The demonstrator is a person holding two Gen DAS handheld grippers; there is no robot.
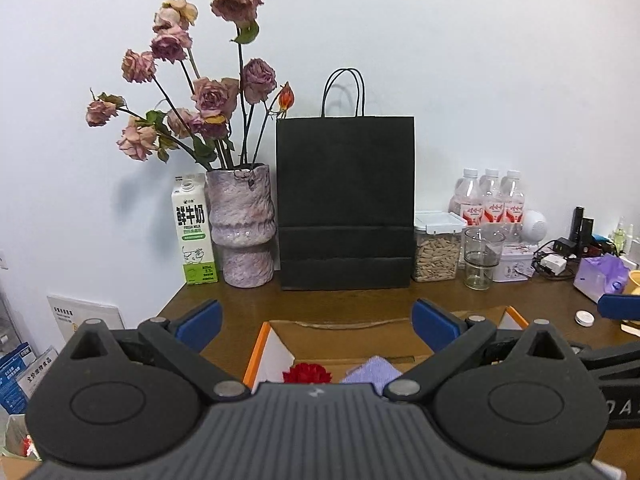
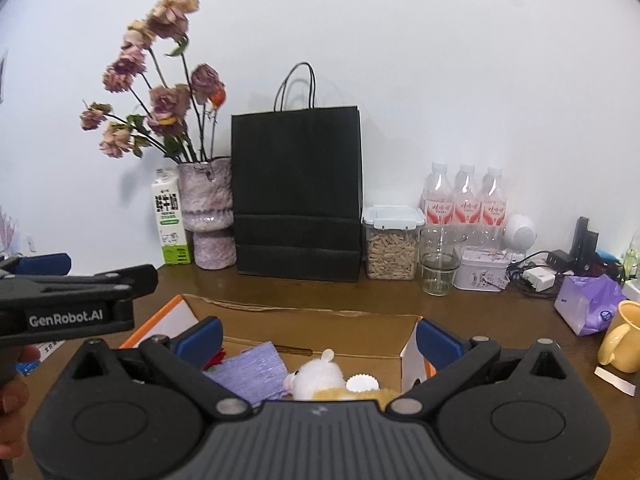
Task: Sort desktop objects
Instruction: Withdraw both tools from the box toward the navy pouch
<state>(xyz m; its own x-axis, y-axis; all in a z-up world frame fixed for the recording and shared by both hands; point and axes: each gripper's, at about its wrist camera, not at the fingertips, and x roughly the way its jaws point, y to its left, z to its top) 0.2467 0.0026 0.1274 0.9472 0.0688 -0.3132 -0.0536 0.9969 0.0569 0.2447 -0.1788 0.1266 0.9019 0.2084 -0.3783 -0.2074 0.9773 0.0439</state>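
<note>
Right gripper (image 2: 318,338) and left gripper (image 1: 316,322), jaws apart and empty, above box (image 2: 304,314) holding 1 plush (image 2: 318,376). Between picks, likely; next: cup (image 2: 622,338) right of box.

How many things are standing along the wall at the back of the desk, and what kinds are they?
Water bottles: 3
Milk carton: 1
Vase of dried roses: 1
Black paper bag: 1
Lidded container of seeds: 1
Glass cup: 1
Small tin: 1
Total: 9
</note>
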